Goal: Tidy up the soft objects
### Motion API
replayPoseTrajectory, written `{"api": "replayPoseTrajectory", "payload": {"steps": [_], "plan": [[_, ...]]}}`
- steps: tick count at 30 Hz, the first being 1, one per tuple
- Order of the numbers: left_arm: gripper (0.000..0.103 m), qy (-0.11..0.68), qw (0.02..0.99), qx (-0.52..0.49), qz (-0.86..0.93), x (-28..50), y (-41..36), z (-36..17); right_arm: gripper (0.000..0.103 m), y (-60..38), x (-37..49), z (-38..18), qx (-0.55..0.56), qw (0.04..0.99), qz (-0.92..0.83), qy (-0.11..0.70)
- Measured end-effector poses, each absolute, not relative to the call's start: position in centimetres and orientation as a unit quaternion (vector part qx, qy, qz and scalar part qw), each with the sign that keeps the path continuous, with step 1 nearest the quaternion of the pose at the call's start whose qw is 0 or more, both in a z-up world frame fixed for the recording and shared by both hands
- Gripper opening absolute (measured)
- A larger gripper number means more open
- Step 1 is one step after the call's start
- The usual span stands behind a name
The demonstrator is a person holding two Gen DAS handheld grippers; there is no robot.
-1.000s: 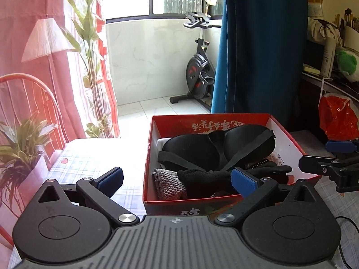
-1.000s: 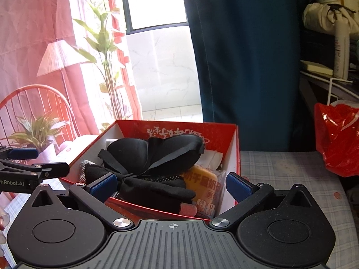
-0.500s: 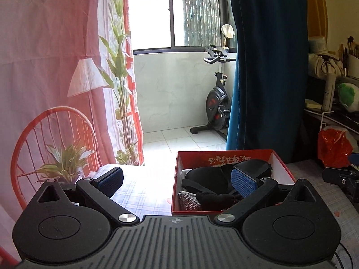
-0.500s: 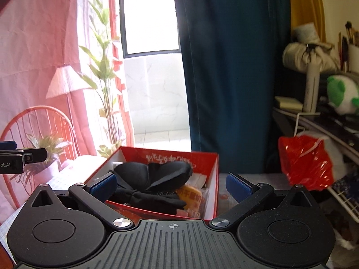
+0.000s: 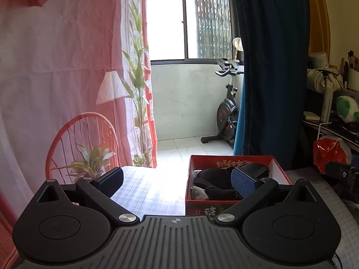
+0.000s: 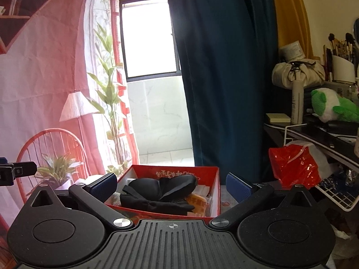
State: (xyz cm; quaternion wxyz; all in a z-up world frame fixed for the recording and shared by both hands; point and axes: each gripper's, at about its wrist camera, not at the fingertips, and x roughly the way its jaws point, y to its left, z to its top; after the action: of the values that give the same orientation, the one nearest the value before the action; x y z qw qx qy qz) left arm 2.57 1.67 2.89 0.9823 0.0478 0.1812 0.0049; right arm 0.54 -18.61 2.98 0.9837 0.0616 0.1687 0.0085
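The black padded bra [image 6: 165,185] was left in the red box [image 6: 215,192] ahead of both wide-open, empty grippers [image 5: 177,179] [image 6: 171,185], which had been drawn back, so the tidying was judged nearly finished.

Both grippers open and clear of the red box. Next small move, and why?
Probably hold both back and end here. The left gripper and right gripper are open and empty, and the black padded fabric pieces already lie inside the red cardboard box. No loose soft item shows on the checked tablecloth.
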Motion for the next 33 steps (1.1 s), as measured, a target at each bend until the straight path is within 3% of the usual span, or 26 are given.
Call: {"api": "replayPoseTrajectory", "payload": {"steps": [33], "plan": [[0.103,0.183,0.981,0.054,0.025,1.8,1.7,2.3,0.103,-17.4,0.3,2.1,0.058,0.982,0.012,0.181]]}}
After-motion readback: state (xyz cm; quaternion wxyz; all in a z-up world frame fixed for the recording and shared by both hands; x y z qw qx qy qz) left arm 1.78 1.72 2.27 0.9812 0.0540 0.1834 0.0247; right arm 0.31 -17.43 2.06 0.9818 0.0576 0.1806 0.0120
